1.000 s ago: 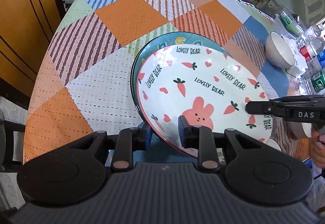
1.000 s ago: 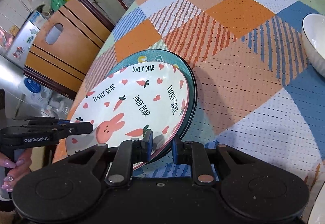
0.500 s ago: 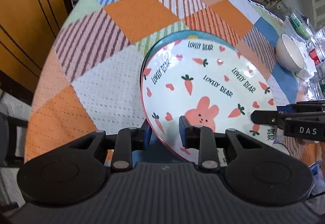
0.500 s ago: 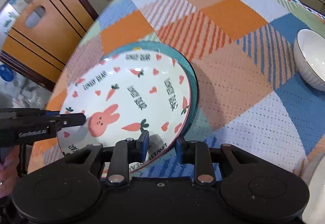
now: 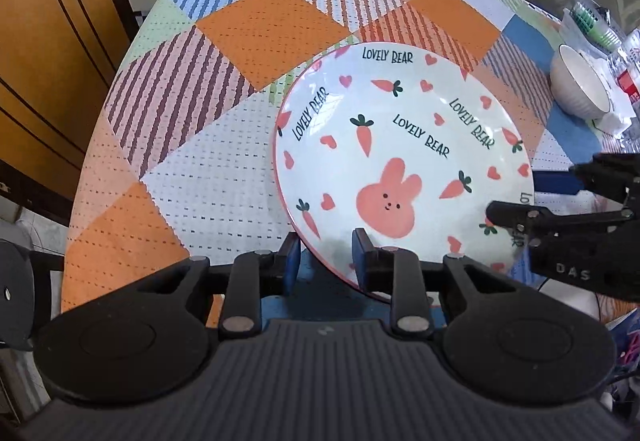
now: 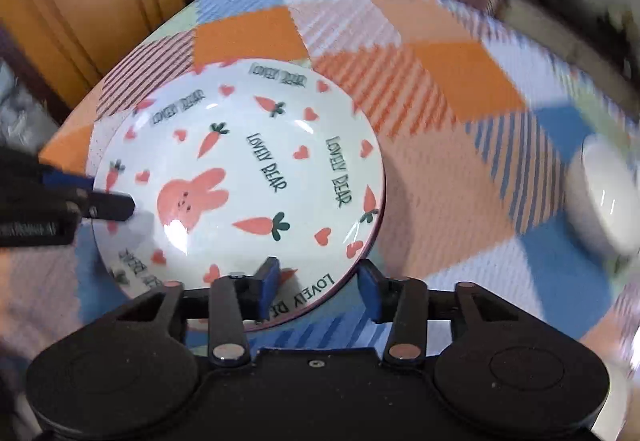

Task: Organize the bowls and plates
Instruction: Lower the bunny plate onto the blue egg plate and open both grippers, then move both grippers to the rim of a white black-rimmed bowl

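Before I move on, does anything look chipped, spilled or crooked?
Nothing stands out. The bunny plate looks whole and clean, with no chips or cracks that I can see. The white bowl stands upright on the tablecloth, with no spills around it.

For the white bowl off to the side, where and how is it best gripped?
Grip the white bowl by its rim, one finger inside and one outside, coming from above. It sits upright with its mouth open, and its round wall looks too wide to span.

Patchwork tablecloth (image 5: 260,21), wooden door (image 5: 44,53)
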A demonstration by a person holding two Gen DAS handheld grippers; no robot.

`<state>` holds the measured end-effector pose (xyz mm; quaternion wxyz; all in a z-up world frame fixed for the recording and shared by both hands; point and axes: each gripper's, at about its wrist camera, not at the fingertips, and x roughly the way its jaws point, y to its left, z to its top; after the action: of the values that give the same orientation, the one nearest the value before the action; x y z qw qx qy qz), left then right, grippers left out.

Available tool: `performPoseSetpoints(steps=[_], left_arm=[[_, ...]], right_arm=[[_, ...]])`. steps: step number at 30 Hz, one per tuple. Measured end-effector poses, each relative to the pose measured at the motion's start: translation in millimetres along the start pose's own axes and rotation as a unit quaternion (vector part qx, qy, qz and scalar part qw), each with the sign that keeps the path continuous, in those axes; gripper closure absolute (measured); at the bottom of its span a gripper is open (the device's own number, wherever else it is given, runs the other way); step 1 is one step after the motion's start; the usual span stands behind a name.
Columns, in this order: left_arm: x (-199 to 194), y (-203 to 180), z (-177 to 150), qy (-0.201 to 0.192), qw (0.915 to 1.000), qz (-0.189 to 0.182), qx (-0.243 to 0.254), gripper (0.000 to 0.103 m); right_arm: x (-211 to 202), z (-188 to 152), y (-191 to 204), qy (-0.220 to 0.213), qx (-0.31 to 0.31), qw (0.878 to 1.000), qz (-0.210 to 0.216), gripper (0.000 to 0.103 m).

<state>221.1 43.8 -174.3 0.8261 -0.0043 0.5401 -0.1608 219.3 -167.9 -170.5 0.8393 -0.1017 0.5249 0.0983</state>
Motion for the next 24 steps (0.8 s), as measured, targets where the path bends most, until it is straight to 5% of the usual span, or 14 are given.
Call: performPoseSetpoints(steps=[16, 24], left_arm=[[-52.8, -27.1, -13.3, -0.006, 0.9999, -0.005, 0.013, 0.079], [-113.0, -59.0, -28.8, -0.050, 0.9979, -0.017, 0.037, 0.076]], right_arm=[[-72.3, -19.5, -35.5, -0.096, 0.044, 0.993, 0.045, 0.054], [-124.0, -42.3, -40.2, -0.128, 0.023, 0.991, 0.043, 0.054]])
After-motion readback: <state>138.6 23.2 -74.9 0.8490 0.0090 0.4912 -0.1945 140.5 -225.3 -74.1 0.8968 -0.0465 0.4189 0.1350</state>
